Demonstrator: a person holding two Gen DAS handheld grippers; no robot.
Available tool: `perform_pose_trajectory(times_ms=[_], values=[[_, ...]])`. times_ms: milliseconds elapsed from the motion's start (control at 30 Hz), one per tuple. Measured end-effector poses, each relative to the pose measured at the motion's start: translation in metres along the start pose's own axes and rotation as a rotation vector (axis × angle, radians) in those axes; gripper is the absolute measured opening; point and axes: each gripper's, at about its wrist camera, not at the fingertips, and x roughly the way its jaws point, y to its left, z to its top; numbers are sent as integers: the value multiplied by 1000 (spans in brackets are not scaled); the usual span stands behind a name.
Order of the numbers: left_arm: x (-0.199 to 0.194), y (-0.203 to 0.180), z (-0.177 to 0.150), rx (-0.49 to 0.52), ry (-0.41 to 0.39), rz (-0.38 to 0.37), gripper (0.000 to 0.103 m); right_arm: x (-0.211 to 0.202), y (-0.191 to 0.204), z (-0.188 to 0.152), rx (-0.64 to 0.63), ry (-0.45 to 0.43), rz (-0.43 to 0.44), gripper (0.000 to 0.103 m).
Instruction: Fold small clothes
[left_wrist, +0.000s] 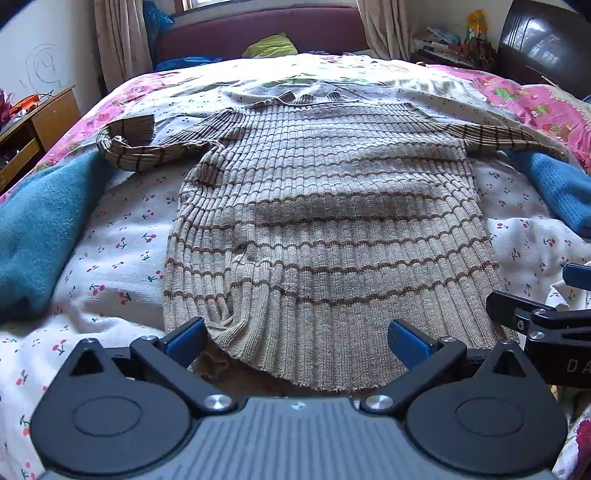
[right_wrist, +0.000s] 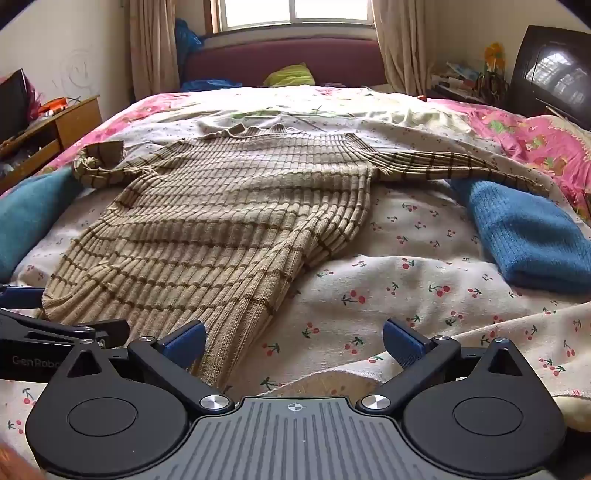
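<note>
A beige ribbed sweater with thin brown stripes (left_wrist: 325, 229) lies flat on the bed, collar far, hem near me. It also shows in the right wrist view (right_wrist: 207, 229). Its left sleeve (left_wrist: 129, 147) is bunched up; its right sleeve (right_wrist: 443, 162) stretches out over a blue garment. My left gripper (left_wrist: 295, 338) is open, its jaws spread over the hem's near edge. My right gripper (right_wrist: 293, 339) is open at the hem's right corner, mostly over the sheet. The right gripper also shows at the right edge of the left wrist view (left_wrist: 546, 317).
A cherry-print sheet (right_wrist: 406, 295) covers the bed over a pink floral quilt (right_wrist: 517, 136). Blue knit garments lie at the right (right_wrist: 524, 236) and left (left_wrist: 37, 229). A wooden nightstand (left_wrist: 40, 122) stands left, a dark television (right_wrist: 554, 74) right, a maroon headboard (right_wrist: 288, 59) far.
</note>
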Motion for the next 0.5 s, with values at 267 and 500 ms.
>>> perform_pose_trajectory(times_ms=[267, 500], values=[[0, -2, -1, 10, -2, 0, 103, -2, 1, 0, -2, 2, 6, 102], [0, 1, -2, 1, 7, -3, 103, -1, 3, 0, 2, 9, 5, 102]])
